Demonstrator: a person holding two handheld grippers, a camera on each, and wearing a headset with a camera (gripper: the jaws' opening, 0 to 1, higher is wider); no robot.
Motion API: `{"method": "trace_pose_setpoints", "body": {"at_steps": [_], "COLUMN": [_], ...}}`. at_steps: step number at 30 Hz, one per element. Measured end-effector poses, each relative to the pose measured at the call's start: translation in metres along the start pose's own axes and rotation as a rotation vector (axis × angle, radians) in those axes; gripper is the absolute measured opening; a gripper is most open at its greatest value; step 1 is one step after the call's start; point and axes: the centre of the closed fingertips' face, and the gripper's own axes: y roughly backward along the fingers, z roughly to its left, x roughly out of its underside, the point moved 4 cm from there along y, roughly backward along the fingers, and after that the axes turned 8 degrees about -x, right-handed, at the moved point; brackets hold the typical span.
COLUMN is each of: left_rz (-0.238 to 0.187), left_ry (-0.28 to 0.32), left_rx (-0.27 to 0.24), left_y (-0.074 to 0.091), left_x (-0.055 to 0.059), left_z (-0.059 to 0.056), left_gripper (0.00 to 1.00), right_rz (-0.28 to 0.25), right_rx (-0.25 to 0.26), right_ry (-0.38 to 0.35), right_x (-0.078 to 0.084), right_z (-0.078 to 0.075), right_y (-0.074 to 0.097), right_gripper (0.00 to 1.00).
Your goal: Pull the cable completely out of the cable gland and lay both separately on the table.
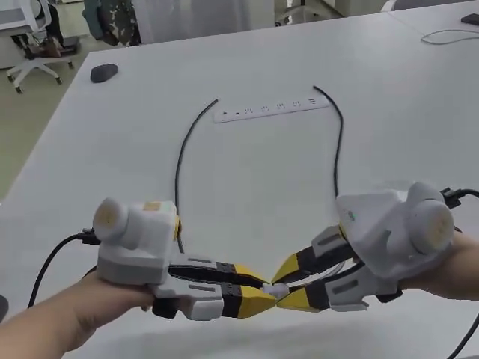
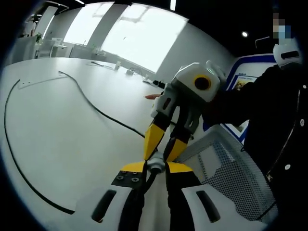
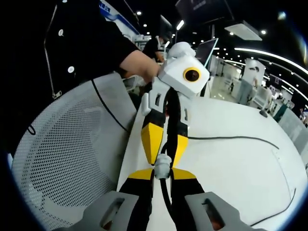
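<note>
Your left gripper (image 1: 258,293) is clenched on the black cable (image 1: 179,164), its yellow jaw tips pinched together right beside the white cable gland (image 1: 278,289). Your right gripper (image 1: 284,293) meets it nose to nose and grasps the gland itself, with one yellow jaw above it and one below. In the left gripper view the gland (image 2: 155,166) sits just past your own jaw tips, the cable runs back between them, and the right gripper closes on the gland from ahead. In the right gripper view the gland (image 3: 162,167) sits at your own jaw tips with the cable (image 3: 167,195) passing through it, back between your jaws and on ahead between the left gripper's. So the cable is threaded through the gland, and both are held between the two gripper noses. Beyond each gripper a loose run of cable curves away across the table (image 1: 262,187) toward a white power strip (image 1: 273,108) (lying flat, well ahead of both grippers), with one cable end near each end of the strip.
</note>
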Motion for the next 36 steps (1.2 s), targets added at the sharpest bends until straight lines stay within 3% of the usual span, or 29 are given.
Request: {"method": "trace_pose_setpoints", "body": {"at_steps": [7, 10, 12, 19, 21, 25, 28, 32, 33, 36], "left_rz": [0.0, 0.02, 0.032, 0.027, 0.026, -0.002, -0.003, -0.003, 0.001, 0.002], "left_ry": [-0.035, -0.031, 0.002, 0.019, -0.01, -0.088, -0.202, -0.27, -0.311, -0.34], "left_rx": [0.019, 0.008, 0.005, 0.002, 0.005, 0.009, 0.005, 0.002, 0.0, 0.001], "left_y": [0.001, 0.0, 0.0, 0.001, 0.0, 0.0, 0.002, 0.001, 0.002, 0.002], "left_x": [0.0, -0.001, -0.002, -0.004, -0.004, -0.007, -0.011, -0.013, -0.012, -0.013], "left_z": [-0.001, -0.001, 0.001, 0.002, 0.001, -0.001, -0.002, -0.006, -0.007, -0.008], "left_gripper": [0.16, 0.15, 0.15, 0.15, 0.15, 0.15, 0.15, 0.15, 0.15, 0.15], "right_rz": [-0.017, -0.015, -0.013, -0.013, -0.011, -0.049, -0.093, -0.1, -0.105, -0.121], "right_rx": [-0.013, -0.011, -0.007, 0.012, 0.01, -0.018, -0.039, -0.073, -0.084, -0.104], "right_ry": [0.0, 0.006, 0.012, 0.032, 0.015, -0.121, -0.213, -0.263, -0.283, -0.32], "right_x": [-0.001, 0.0, -0.001, -0.002, -0.001, -0.003, -0.005, -0.003, -0.004, -0.004], "right_z": [0.001, 0.0, 0.0, -0.002, -0.002, -0.004, -0.006, -0.007, -0.007, -0.007], "right_y": [0.0, 0.0, 0.0, 0.001, 0.002, 0.006, 0.009, 0.01, 0.011, 0.012], "right_gripper": [0.07, 0.07, 0.07, 0.07, 0.07, 0.09, 0.09, 0.09, 0.09, 0.08]}}
